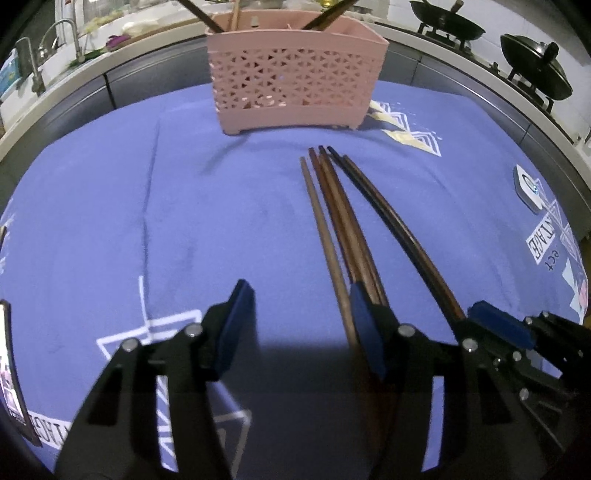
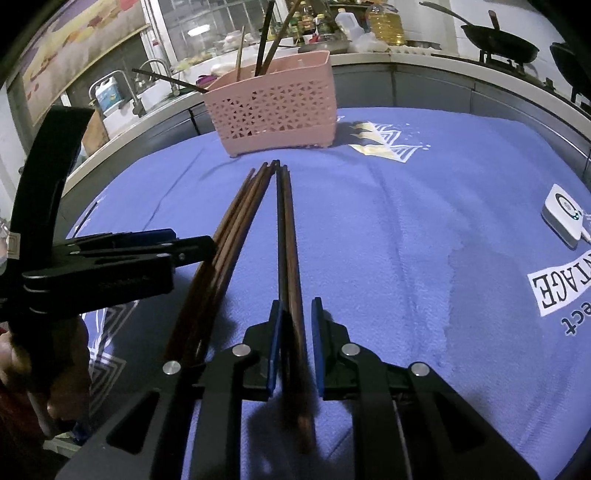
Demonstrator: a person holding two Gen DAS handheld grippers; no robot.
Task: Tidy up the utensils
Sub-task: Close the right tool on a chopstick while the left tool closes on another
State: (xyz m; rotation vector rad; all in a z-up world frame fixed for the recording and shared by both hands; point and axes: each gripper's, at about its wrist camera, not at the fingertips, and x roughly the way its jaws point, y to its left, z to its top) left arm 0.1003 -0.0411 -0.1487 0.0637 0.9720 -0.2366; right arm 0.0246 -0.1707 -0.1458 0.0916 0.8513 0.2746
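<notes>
Several dark wooden chopsticks (image 1: 332,206) lie in a bundle on the blue cloth (image 1: 184,206), tips toward a pink perforated utensil basket (image 1: 295,85) that holds a few chopsticks. My left gripper (image 1: 301,314) is open, low over the cloth, just left of the bundle; its right finger touches the near chopsticks. In the right wrist view, my right gripper (image 2: 295,332) is partly open around a pair of chopsticks (image 2: 288,236), its blue pads close to them on each side. The other chopsticks (image 2: 236,229) lie left of it. The basket (image 2: 273,107) stands beyond.
A small white device (image 2: 563,218) lies on the cloth at the right. The left gripper body (image 2: 110,258) shows at the left in the right wrist view. A sink and taps (image 1: 55,48) sit back left, black woks (image 1: 447,22) back right on the counter.
</notes>
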